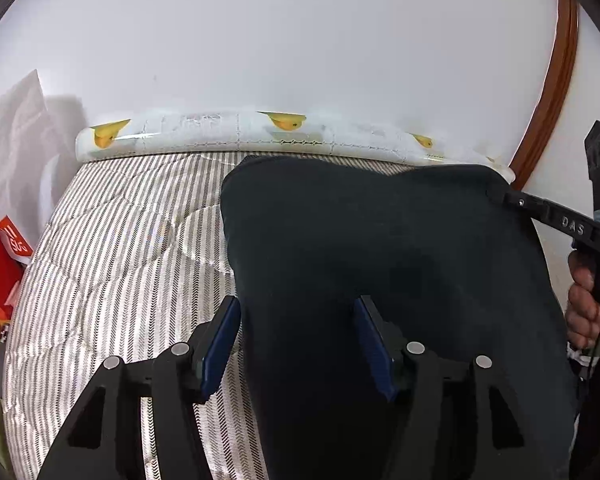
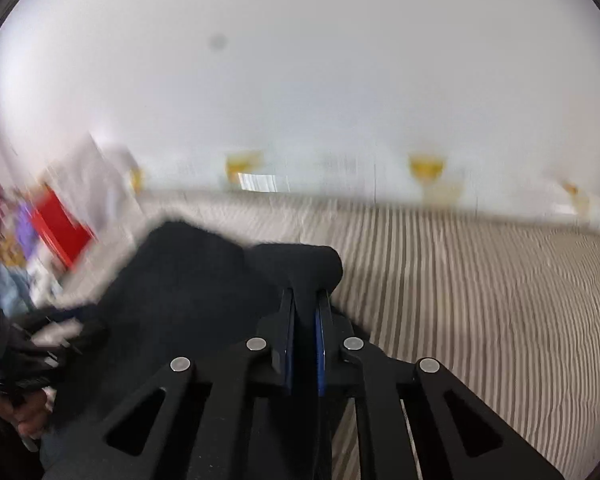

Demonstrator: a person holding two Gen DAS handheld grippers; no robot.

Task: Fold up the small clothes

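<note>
Firmly, right hand-held gripper (image 2: 305,300) pinches dark garment (image 2: 204,280)

Left gripper (image 1: 296,340): matte black linkage arms with triangular cut-outs, round silver pins at the joints, deep blue pads lining the jaws. Right gripper (image 2: 305,332): same black frame, same silver pins and blue pads; in the left wrist view its black side bears raised letters "DAS" and a small screw. The person's right hand (image 1: 586,300) shows bare skin, a thin black cable running past.
</note>
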